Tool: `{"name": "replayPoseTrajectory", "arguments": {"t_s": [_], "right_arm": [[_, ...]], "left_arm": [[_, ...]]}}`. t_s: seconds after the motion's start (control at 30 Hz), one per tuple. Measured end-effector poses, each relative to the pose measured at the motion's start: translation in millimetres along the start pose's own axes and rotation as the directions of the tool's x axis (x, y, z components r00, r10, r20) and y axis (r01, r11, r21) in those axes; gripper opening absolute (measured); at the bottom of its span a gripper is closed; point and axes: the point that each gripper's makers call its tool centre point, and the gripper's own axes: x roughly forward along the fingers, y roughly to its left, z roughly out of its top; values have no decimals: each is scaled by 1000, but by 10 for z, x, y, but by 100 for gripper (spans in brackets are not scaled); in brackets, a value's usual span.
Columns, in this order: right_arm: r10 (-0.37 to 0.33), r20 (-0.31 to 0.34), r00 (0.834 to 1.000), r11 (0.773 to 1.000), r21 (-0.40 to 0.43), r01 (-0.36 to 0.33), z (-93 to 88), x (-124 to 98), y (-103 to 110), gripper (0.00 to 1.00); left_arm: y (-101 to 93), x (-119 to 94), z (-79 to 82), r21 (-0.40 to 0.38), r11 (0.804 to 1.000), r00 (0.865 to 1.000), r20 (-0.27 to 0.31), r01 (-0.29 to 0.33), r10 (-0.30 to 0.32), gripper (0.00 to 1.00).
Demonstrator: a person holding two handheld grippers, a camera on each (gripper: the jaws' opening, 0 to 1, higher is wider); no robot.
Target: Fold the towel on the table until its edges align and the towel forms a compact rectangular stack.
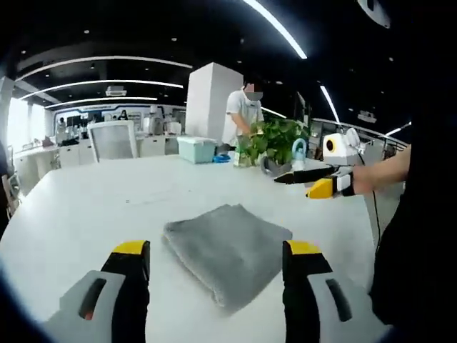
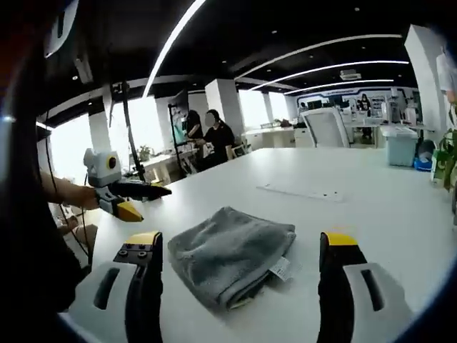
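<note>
A grey towel (image 1: 228,250) lies folded into a compact rectangle on the white table (image 1: 86,207), just ahead of my left gripper (image 1: 218,268), whose yellow-tipped jaws stand wide apart with nothing between them. In the right gripper view the same towel (image 2: 232,251) shows stacked layers and a white label at its near right corner. My right gripper (image 2: 246,261) is open, its jaws either side of the towel and short of it. The right gripper (image 1: 314,182) also appears at the right of the left gripper view, held above the table. The left gripper (image 2: 132,200) appears at the left of the right gripper view.
A teal box (image 1: 196,150), a green plant (image 1: 275,139) and a white chair (image 1: 114,139) stand at the table's far side, where a person (image 1: 243,114) stands. Two seated people (image 2: 207,136) are beyond the table. A flat paper (image 2: 300,191) lies past the towel.
</note>
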Motion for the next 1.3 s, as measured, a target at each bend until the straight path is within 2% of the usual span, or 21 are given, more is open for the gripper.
{"name": "replayPoseTrajectory", "arguments": {"t_s": [0.07,0.13,0.2,0.3,0.47,0.67,0.97,1.3], "right_arm": [[-1,5,1000,1000,-22,1,49,-136,46,99],[-34,25,999,998,-54,35,126,-263,45,99],[-42,54,998,998,-53,45,202,-386,88,99],[-53,63,997,996,-64,57,225,-518,134,99],[-66,59,996,995,-69,70,190,-669,176,99],[-72,74,995,996,-51,76,191,-741,198,99],[-68,87,994,996,-59,73,205,-807,250,99],[-71,86,994,996,-53,76,197,-899,246,99]], "left_arm": [[4,-113,0,0,1000,1000,5,-20,20,89],[-8,-208,15,-2,999,999,15,-34,34,98],[-10,-326,75,2,998,997,43,-60,60,99],[-49,-481,196,-22,996,993,85,-83,85,99],[-134,-616,275,-10,994,989,103,-108,108,99],[-211,-733,347,-7,991,982,132,-133,133,99],[-214,-876,393,-2,986,974,155,-165,163,99],[-242,-904,406,-7,983,969,168,-181,180,99]]}}
